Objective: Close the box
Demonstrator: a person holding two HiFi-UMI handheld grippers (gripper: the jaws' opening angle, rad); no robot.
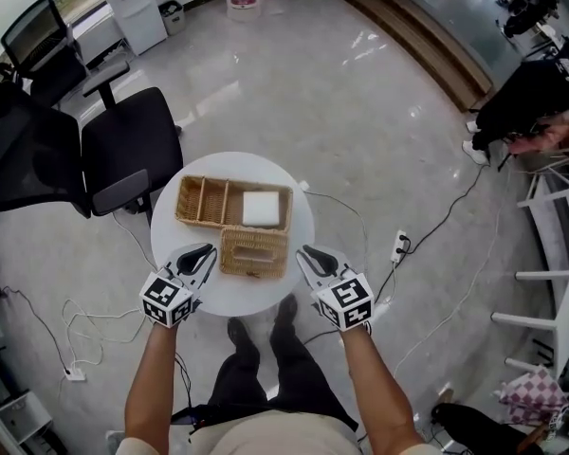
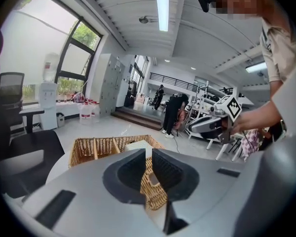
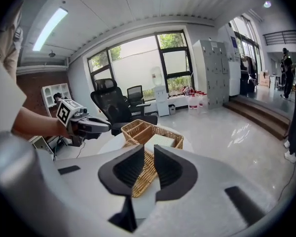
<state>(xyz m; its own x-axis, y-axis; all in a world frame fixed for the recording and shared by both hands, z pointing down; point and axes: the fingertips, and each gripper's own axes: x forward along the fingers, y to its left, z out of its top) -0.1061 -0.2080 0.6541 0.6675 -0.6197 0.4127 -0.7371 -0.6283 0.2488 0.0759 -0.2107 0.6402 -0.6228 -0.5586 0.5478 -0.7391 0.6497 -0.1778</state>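
the wicker box (image 1: 184, 205) stands open on the round white table (image 1: 292, 218), a little toward 12 o'clock from the table's middle. dividers split it into compartments. a flat white square thing (image 1: 263, 209) fills the compartment at the box's 3 o'clock end, and the others look empty. the wicker lid (image 1: 254, 252) lies flat on the tabletop at the box's 6 o'clock side, against the near wall; i cannot tell whether a hinge joins the two.

the left gripper (image 1: 201, 256) hangs at 9 o'clock of the lid, just beside its edge, with its fingers together and nothing between them. the right gripper (image 1: 310, 257) is at 3 o'clock of the lid, its fingers a little apart and empty. in its own view only the lid's weave shows through the gap, beyond the tips. neither gripper seems to touch the lid.

the step in hand looks like the approach, with both grippers flanking the lid and no closing done. the next move probably calls for taking the lid by its two side edges, or getting under its 6 o'clock edge, then swinging it toward 12 o'clock over the compartments. for a pinch, the left fingers would have to part first. both sides should rise evenly so the lid does not twist, and the light box may slide toward 12 o'clock if pushed.

further out, a black office chair (image 1: 128, 150) stands at 10 o'clock of the table. a power strip (image 1: 399, 245) lies on the floor at 3 o'clock.
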